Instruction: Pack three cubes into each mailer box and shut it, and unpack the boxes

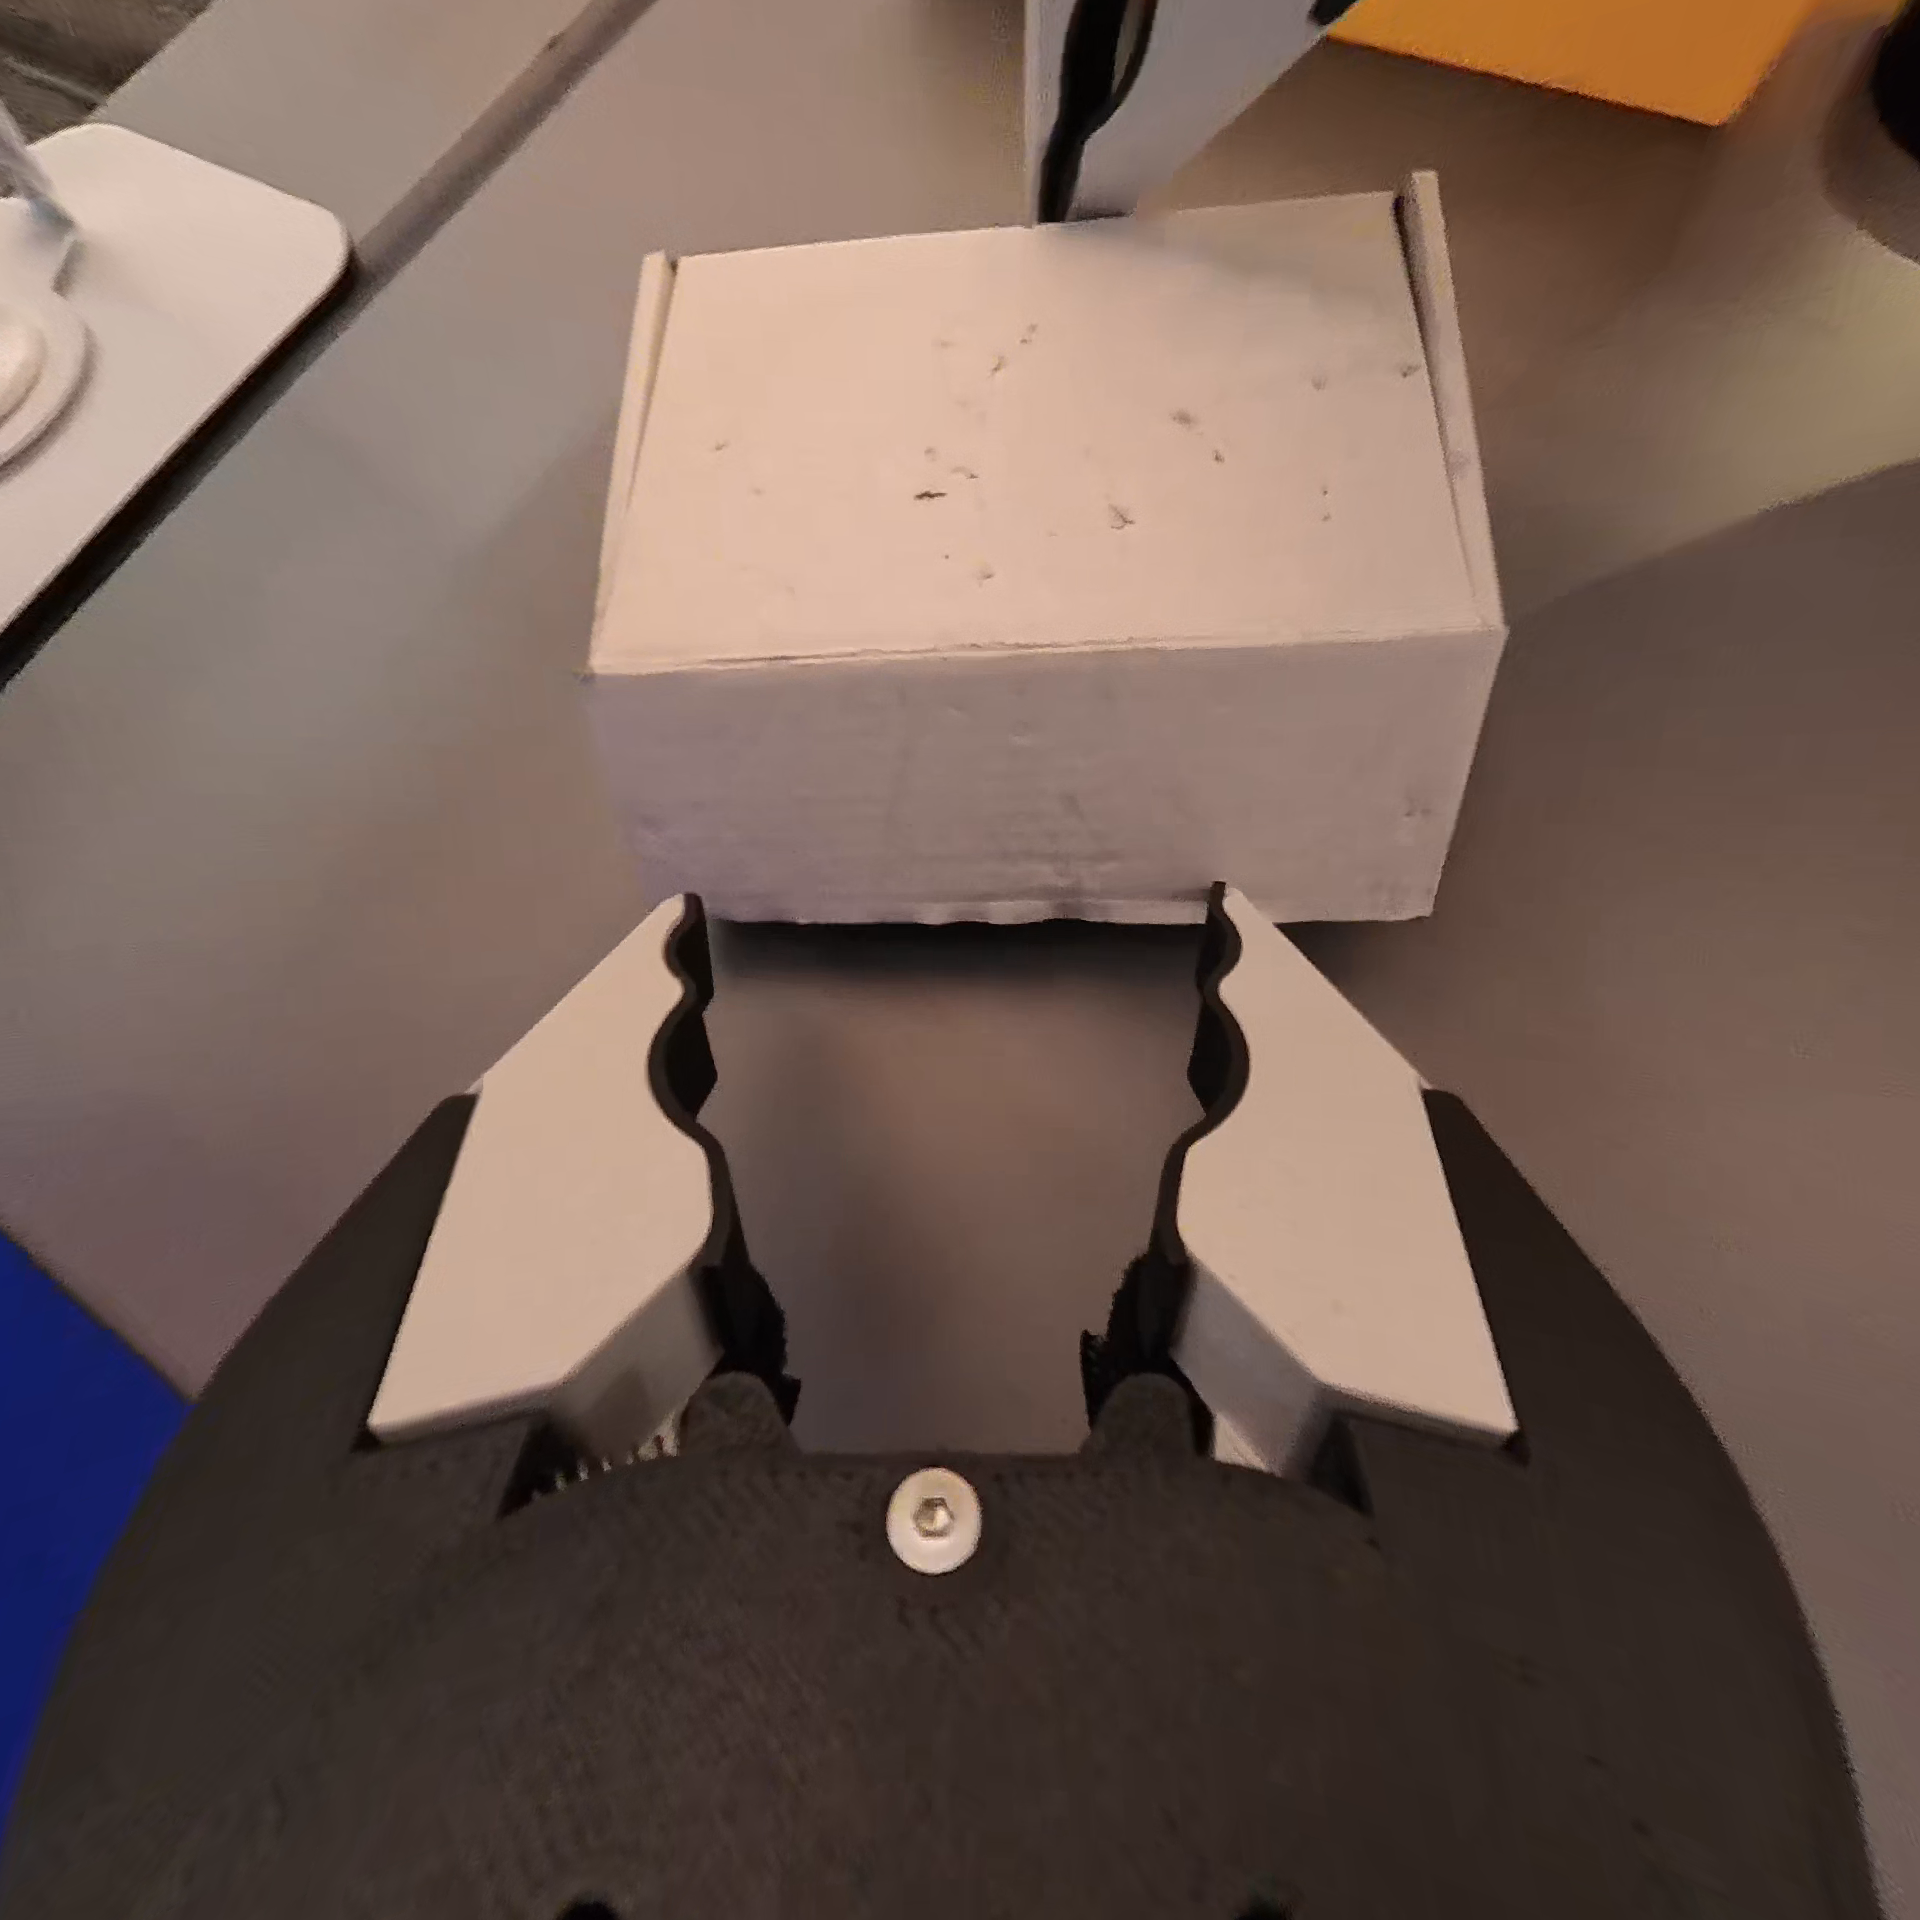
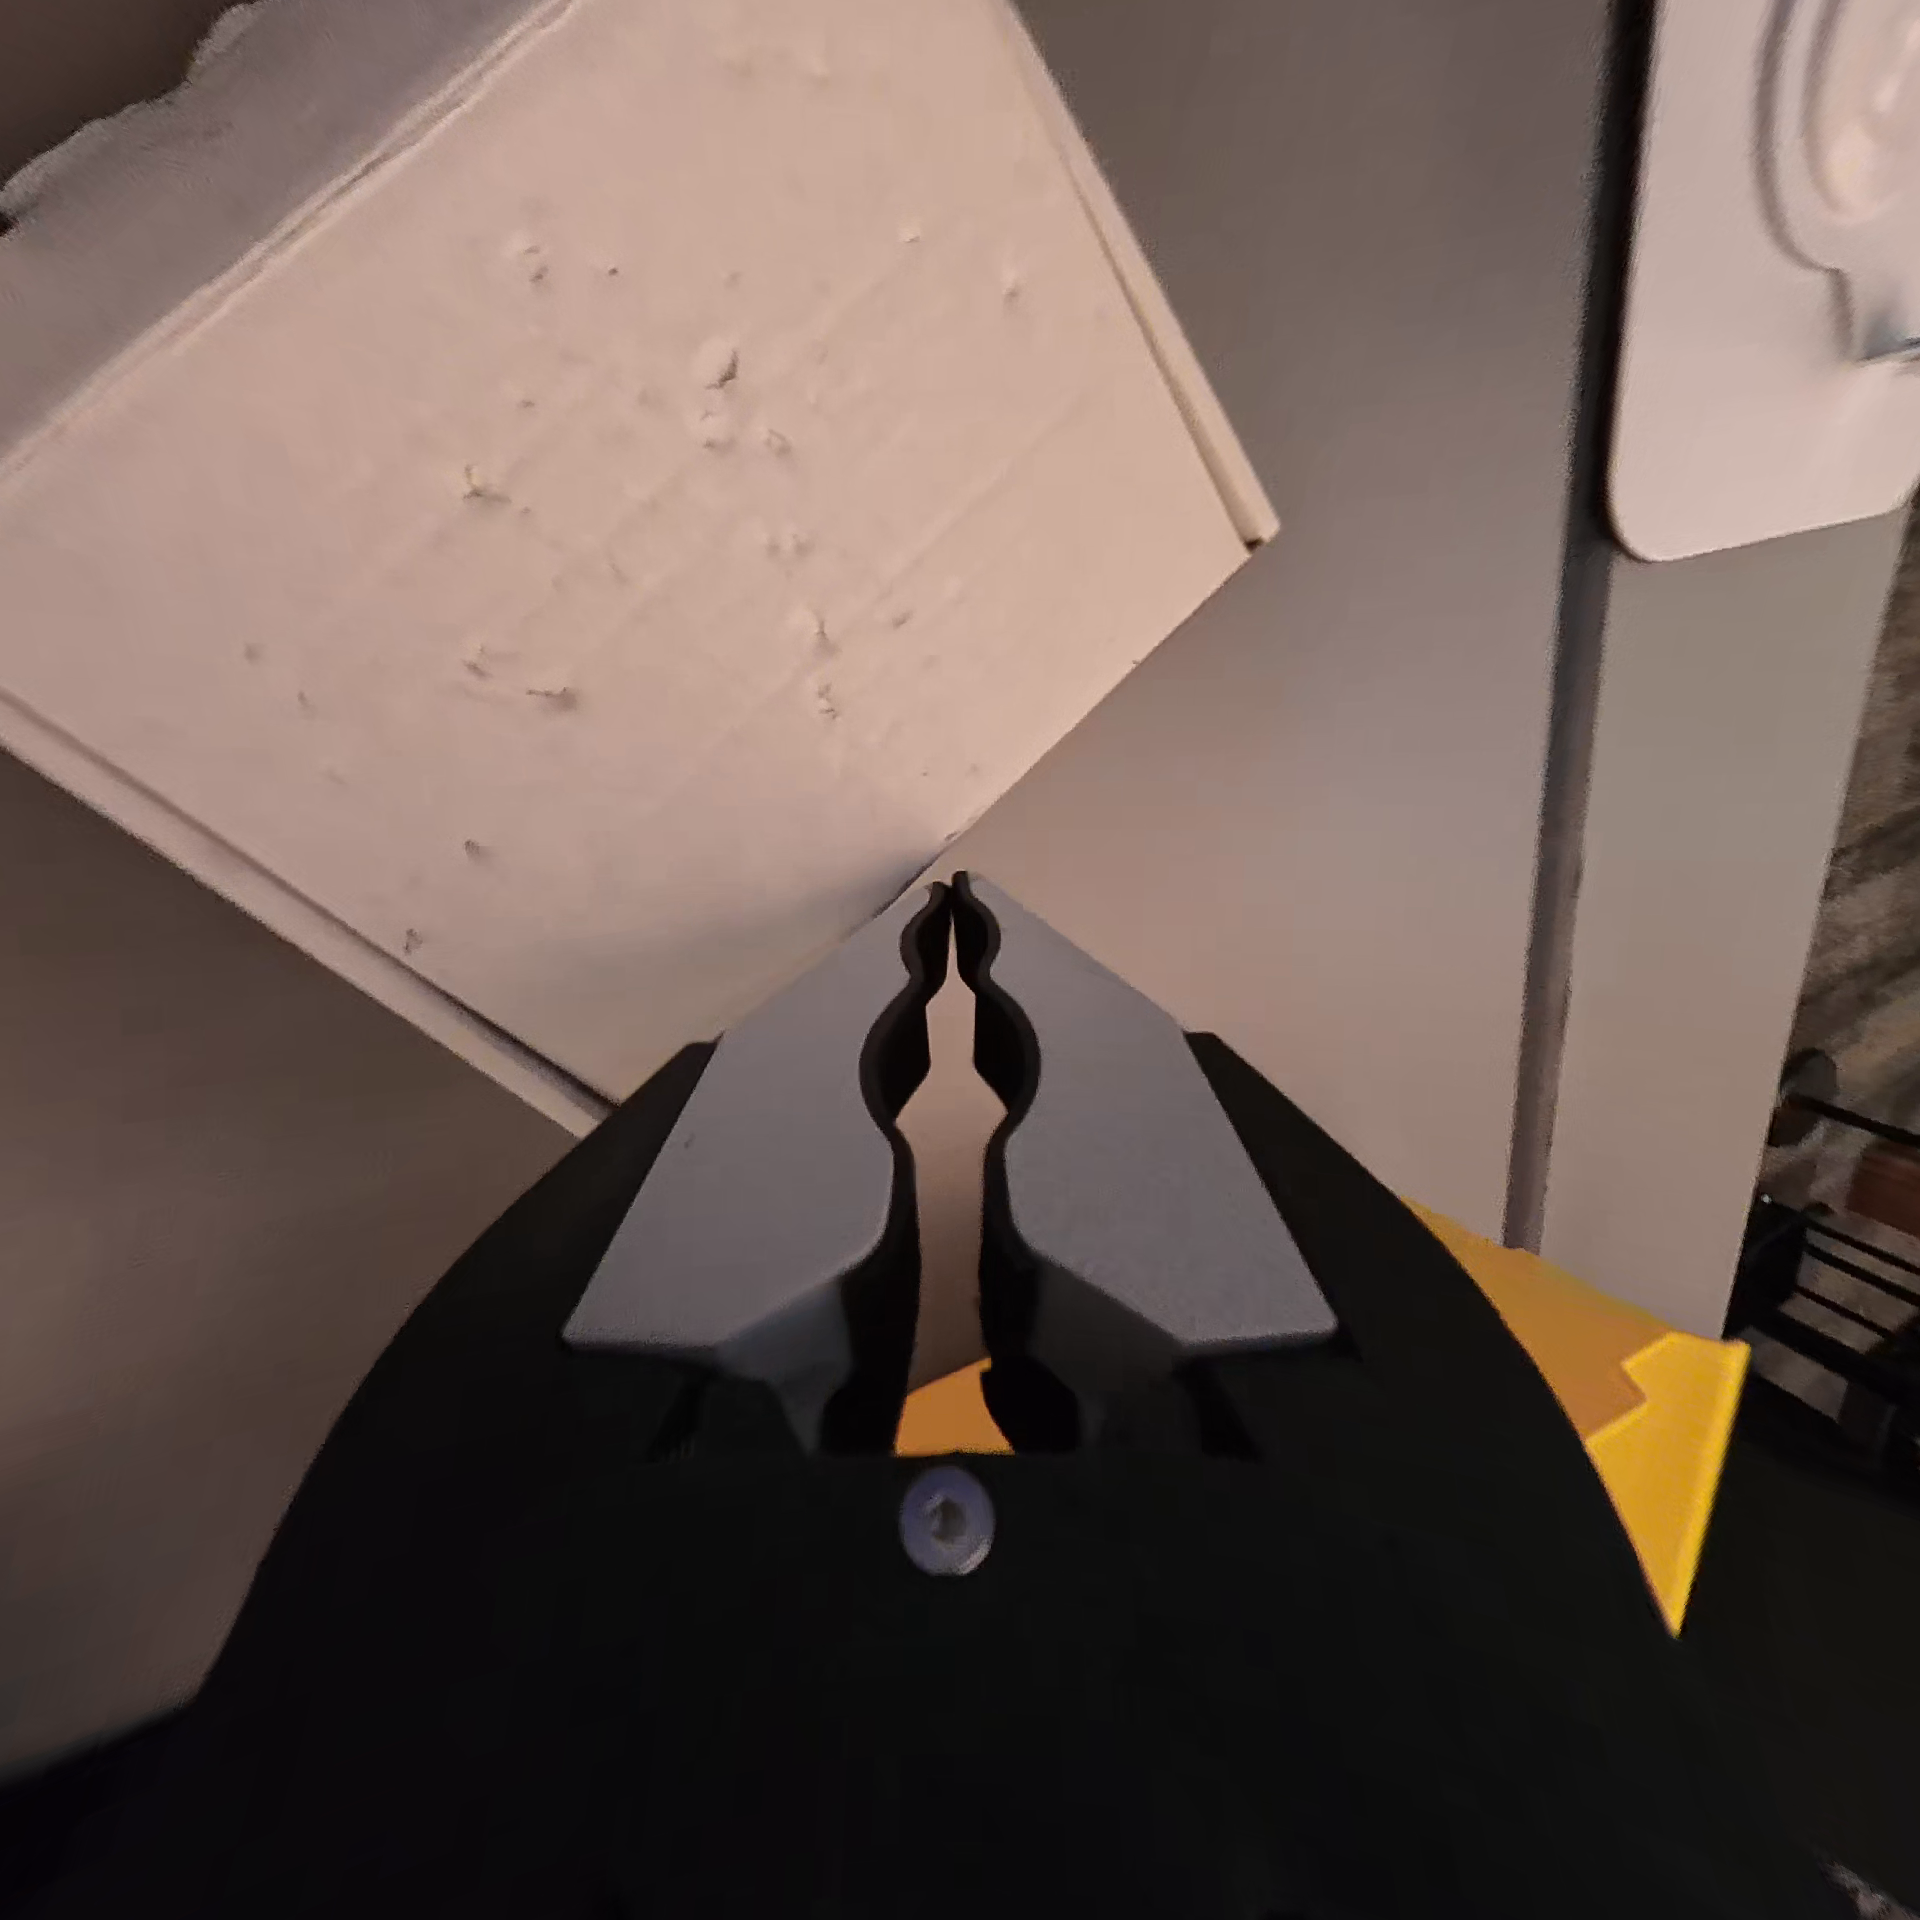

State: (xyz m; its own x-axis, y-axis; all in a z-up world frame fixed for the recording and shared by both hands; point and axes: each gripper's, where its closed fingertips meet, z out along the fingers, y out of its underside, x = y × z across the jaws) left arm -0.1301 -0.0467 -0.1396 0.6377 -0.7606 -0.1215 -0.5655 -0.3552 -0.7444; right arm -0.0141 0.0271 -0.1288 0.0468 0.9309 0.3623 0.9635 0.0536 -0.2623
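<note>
1. The left gripper (image 1: 956, 904) has its two fingers spread wide with nothing between them; only bare grey table (image 1: 312, 831) shows in the gap.
2. Its fingertips sit just in front of the near wall of the white mailer box (image 1: 1029, 540), close to the bottom edge. Whether they touch the cardboard cannot be told.
3. The white mailer box is shut, lid flat on top, its surface scuffed with small dents and marks. It stands on the table.
4. The right gripper (image 2: 954, 883) has its fingers drawn together, tips meeting, and they hold nothing.
5. Those tips hover over one corner of the white mailer box (image 2: 582, 499), seen from above; contact with the lid cannot be told.
6. In the left wrist view the right gripper (image 1: 1132, 114) shows as a white and black shape at the far edge of the box.
7. A yellow box (image 1: 1558, 52) lies beyond the white mailer box, on its far right side; in the right wrist view it (image 2: 1652, 1455) shows under the gripper body.
8. A white flat stand base (image 1: 156, 343) lies on the table to the far left of the white mailer box, well apart from it.
9. A blue patch (image 1: 62, 1455) shows at the near left, too cropped to identify.
</note>
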